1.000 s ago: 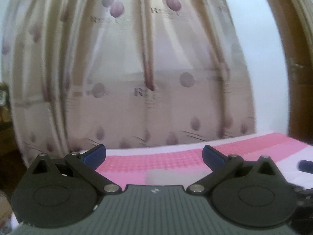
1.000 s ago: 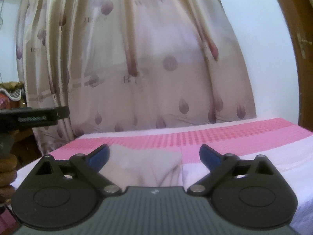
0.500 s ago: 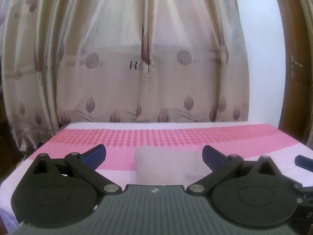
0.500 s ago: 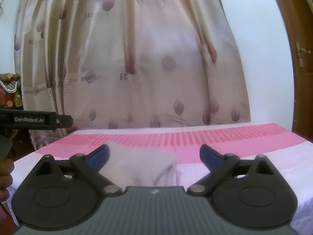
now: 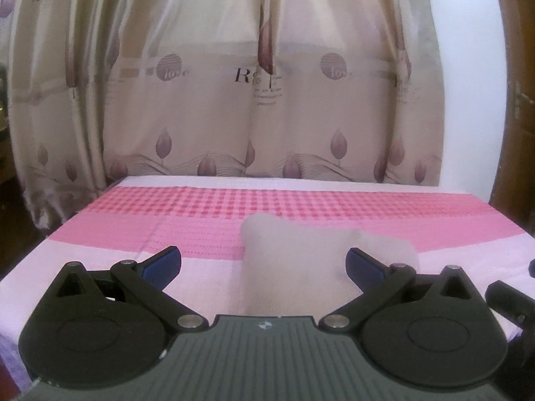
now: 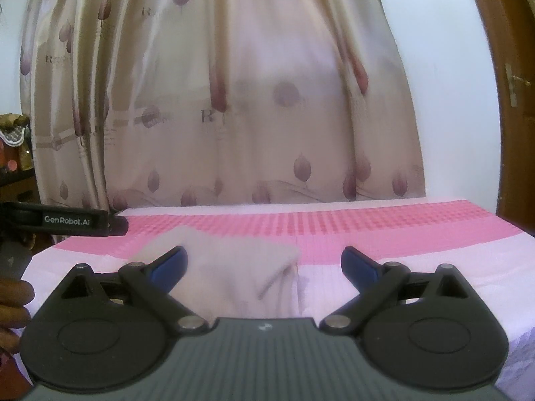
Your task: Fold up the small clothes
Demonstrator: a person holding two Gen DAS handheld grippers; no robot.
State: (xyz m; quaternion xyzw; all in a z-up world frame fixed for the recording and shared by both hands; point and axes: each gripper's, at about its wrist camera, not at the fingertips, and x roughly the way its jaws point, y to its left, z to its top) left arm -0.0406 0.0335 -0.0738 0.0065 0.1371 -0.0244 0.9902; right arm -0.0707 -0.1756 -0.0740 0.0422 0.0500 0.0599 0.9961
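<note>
Views are tilting down from the curtain [image 5: 234,100] toward the pale garment [image 5: 301,260] lying on the pink cloth [image 5: 117,234] — left gripper [image 5: 264,264] and right gripper [image 6: 264,265] are hovering wide and empty, likely closing in.

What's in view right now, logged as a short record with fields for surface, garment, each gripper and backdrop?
surface: pink checked cloth spread over a table
garment: small pale garment lying on the cloth, nothing gripping it
left gripper: open, empty, garment ahead between its fingers
right gripper: open, empty, garment ahead toward its left finger
backdrop: beige leaf-print curtain; wooden door at right
</note>
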